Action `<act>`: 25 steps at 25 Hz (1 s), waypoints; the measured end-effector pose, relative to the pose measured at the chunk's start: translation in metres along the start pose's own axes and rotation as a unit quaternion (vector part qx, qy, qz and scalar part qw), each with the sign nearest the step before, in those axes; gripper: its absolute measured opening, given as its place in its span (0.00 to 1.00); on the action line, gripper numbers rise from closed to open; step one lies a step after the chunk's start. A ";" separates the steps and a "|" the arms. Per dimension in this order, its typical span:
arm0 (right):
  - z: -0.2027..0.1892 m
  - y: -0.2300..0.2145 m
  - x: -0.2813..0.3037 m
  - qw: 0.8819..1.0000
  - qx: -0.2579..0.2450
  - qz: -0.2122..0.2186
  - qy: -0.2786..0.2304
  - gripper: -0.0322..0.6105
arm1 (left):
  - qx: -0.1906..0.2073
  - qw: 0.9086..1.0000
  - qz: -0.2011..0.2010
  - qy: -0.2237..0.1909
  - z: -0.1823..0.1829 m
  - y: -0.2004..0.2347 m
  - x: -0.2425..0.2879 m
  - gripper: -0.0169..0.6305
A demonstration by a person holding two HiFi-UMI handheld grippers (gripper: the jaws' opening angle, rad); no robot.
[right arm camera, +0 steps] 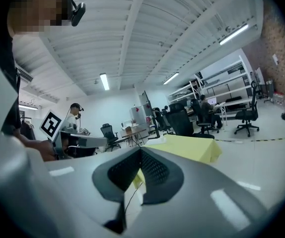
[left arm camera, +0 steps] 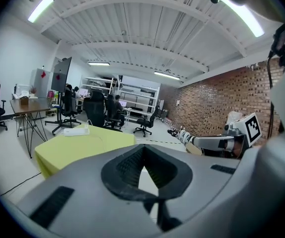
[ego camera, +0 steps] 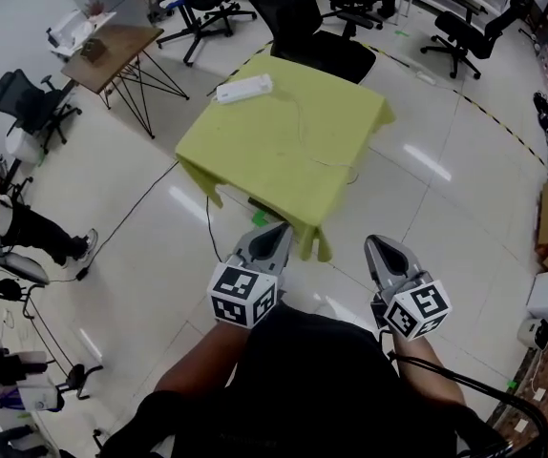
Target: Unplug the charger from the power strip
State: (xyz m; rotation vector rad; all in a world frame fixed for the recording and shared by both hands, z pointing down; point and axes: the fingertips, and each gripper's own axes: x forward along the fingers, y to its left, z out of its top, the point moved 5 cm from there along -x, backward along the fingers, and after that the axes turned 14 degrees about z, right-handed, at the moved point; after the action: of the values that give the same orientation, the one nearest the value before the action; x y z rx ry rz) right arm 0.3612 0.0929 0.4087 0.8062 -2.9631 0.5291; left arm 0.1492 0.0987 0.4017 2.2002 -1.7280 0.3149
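1. Left tongs (ego camera: 276,232): pressed together at the tips, with nothing between them. The left gripper view confirms this (left arm camera: 143,148).

2. Right tongs (ego camera: 379,246): likewise pressed together and empty, as the right gripper view also shows (right arm camera: 140,150).

3. Both tongs are held side by side, a little apart, above the floor (ego camera: 427,208). They point towards the table (ego camera: 284,156), which is covered in a yellow-green cloth. Its near corner lies just ahead of the left tongs. Neither pair touches the table.

4. Power strip (ego camera: 244,89): white, lying flat on the far side of the table, ahead of the left tongs and well apart from both pairs. It also shows in the left gripper view (left arm camera: 76,131).

5. Charger: cannot be made out as a separate item at this range. A thin white cable (ego camera: 302,136) runs from the power strip end across the cloth towards the right.

6. A black office chair (ego camera: 317,36) stands beyond the table.
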 end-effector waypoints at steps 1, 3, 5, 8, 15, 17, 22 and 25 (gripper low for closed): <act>0.001 0.001 0.006 1.000 -0.001 0.003 0.002 0.05 | -0.002 1.000 0.003 0.001 -0.001 0.006 0.000 0.04; 0.006 0.007 0.020 1.000 -0.005 0.007 0.004 0.05 | -0.005 1.000 0.008 0.003 -0.001 0.020 -0.002 0.04; 0.011 0.012 0.036 1.000 -0.010 0.010 0.006 0.05 | -0.007 1.000 0.013 -0.001 0.003 0.037 -0.004 0.04; 0.013 0.017 0.064 1.000 -0.011 0.012 0.012 0.05 | -0.007 1.000 0.019 -0.007 0.010 0.065 -0.004 0.04; 0.022 0.025 0.139 1.000 -0.012 0.005 0.026 0.05 | -0.011 1.000 0.023 -0.007 0.025 0.145 0.006 0.04; 0.027 0.031 0.161 1.000 -0.015 -0.001 0.026 0.05 | -0.011 1.000 0.019 -0.012 0.033 0.168 0.009 0.04; 0.035 0.044 0.212 0.999 -0.022 -0.007 0.027 0.05 | -0.012 1.000 0.004 -0.015 0.045 0.211 0.020 0.04; 0.040 0.051 0.240 0.999 -0.024 -0.010 0.023 0.05 | -0.014 1.000 -0.004 -0.012 0.048 0.234 0.021 0.04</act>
State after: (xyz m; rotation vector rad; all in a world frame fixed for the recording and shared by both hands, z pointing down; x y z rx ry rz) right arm 0.1308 0.0041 0.3818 0.8075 -2.9114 0.4675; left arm -0.0737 0.0116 0.3921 2.1995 -1.7251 0.2632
